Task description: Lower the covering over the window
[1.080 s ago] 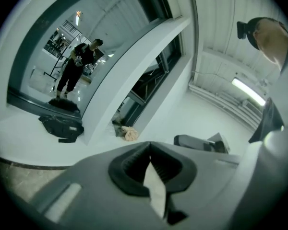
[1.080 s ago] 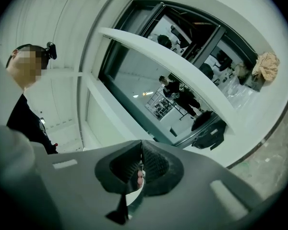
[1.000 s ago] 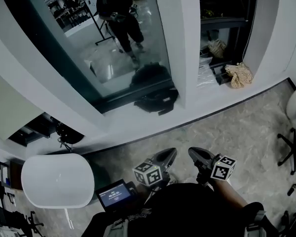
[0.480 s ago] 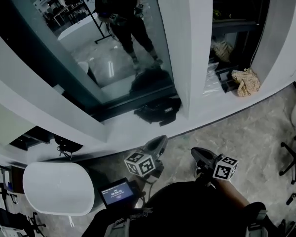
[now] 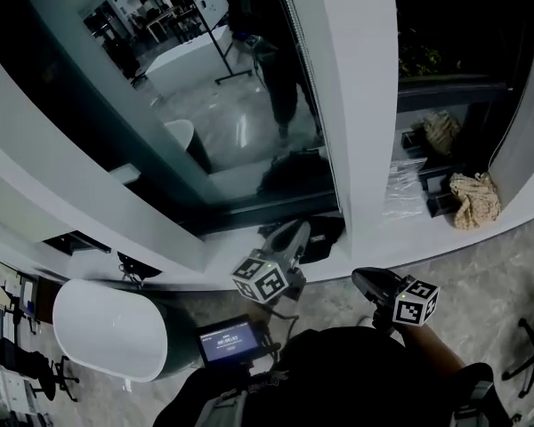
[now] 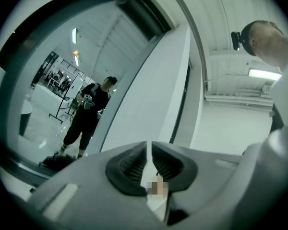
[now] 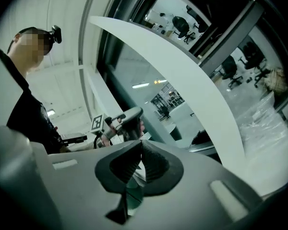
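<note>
Both grippers have swung towards the pillar (image 5: 360, 105), the left one rising. Left of the pillar the window (image 5: 160, 114) is bare; its covering seems to be rolled up out of sight above. What looks like its cord (image 5: 300, 52) runs up and down the pillar's left edge. The left gripper (image 5: 295, 229), below the cord and nearer to it, has just been easing its jaws to a thin slit with nothing between them. The right gripper (image 5: 363, 280), by the pillar's foot, is clenched and empty.
</note>
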`<act>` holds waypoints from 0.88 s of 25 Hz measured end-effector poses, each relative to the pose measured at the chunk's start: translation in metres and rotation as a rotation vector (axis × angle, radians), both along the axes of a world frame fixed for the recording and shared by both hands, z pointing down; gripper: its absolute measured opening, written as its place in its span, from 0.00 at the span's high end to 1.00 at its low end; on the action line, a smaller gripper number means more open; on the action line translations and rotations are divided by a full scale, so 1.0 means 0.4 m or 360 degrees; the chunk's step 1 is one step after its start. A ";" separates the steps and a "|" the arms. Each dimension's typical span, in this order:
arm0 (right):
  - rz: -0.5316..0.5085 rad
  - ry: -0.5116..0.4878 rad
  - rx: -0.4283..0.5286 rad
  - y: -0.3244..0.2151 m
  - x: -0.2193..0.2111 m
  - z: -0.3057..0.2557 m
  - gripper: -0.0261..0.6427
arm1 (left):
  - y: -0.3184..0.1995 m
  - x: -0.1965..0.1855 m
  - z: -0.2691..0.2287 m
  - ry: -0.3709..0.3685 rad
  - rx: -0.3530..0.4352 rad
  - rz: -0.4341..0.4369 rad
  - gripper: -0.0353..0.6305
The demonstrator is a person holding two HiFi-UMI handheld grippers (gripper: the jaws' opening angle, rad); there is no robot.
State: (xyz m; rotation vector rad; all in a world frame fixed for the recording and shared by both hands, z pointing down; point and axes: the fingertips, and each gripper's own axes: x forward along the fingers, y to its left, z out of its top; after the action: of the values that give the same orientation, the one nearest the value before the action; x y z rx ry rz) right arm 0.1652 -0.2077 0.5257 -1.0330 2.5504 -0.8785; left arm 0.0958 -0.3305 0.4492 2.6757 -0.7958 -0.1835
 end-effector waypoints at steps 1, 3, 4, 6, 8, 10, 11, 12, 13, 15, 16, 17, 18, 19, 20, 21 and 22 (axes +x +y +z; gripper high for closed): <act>-0.0005 0.0014 -0.0010 -0.011 0.014 0.006 0.95 | -0.024 0.016 -0.025 0.0009 0.0043 -0.0007 0.90; -0.0004 0.0035 -0.0033 -0.032 0.035 0.018 0.95 | -0.076 0.040 -0.076 0.0016 0.0123 -0.0012 0.87; -0.0011 0.0056 -0.0035 -0.040 0.038 0.024 0.95 | -0.103 0.048 -0.103 0.0024 0.0160 -0.0010 0.84; -0.0036 0.0137 -0.0025 -0.050 0.034 0.036 0.95 | -0.159 0.059 -0.154 0.0050 0.0225 -0.0002 0.83; -0.0038 0.0208 -0.0021 -0.061 0.029 0.048 0.95 | -0.224 0.070 -0.199 0.0088 0.0272 0.0003 0.83; 0.0021 0.0218 -0.0030 -0.079 0.033 0.054 0.95 | -0.296 0.077 -0.239 0.0160 0.0285 -0.0014 0.83; 0.0071 0.0209 -0.0033 -0.091 0.037 0.053 0.95 | -0.334 0.078 -0.258 0.0207 0.0277 -0.0027 0.83; 0.0129 0.0199 -0.0033 -0.104 0.044 0.052 0.95 | -0.374 0.079 -0.274 0.0250 0.0267 -0.0041 0.83; 0.0192 0.0191 -0.0034 -0.117 0.053 0.051 0.95 | -0.413 0.082 -0.288 0.0279 0.0261 -0.0056 0.83; 0.0311 0.0174 -0.0041 -0.138 0.067 0.050 0.95 | -0.488 0.091 -0.311 0.0301 0.0263 -0.0081 0.83; 0.0360 0.0171 -0.0043 -0.146 0.071 0.050 0.95 | -0.519 0.098 -0.324 0.0310 0.0271 -0.0088 0.83; 0.0400 0.0173 -0.0046 -0.153 0.072 0.053 0.95 | -0.547 0.106 -0.339 0.0322 0.0282 -0.0089 0.83; 0.0433 0.0178 -0.0052 -0.160 0.071 0.058 0.95 | -0.570 0.117 -0.355 0.0336 0.0295 -0.0082 0.83; 0.0462 0.0179 -0.0063 -0.166 0.069 0.064 0.95 | -0.588 0.130 -0.370 0.0345 0.0312 -0.0070 0.83; 0.0486 0.0176 -0.0077 -0.172 0.064 0.070 0.95 | -0.602 0.145 -0.382 0.0347 0.0336 -0.0053 0.83; 0.0506 0.0178 -0.0090 -0.176 0.060 0.074 0.95 | -0.611 0.163 -0.393 0.0340 0.0366 -0.0031 0.82; 0.0524 0.0187 -0.0098 -0.178 0.058 0.076 0.95 | -0.616 0.184 -0.404 0.0330 0.0403 -0.0001 0.78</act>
State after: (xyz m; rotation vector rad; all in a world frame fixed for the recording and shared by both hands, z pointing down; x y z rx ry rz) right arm 0.1885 -0.2790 0.5562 -1.5093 2.3554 -0.8290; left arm 0.1693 -0.5771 0.2875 2.8270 -0.7514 -0.5876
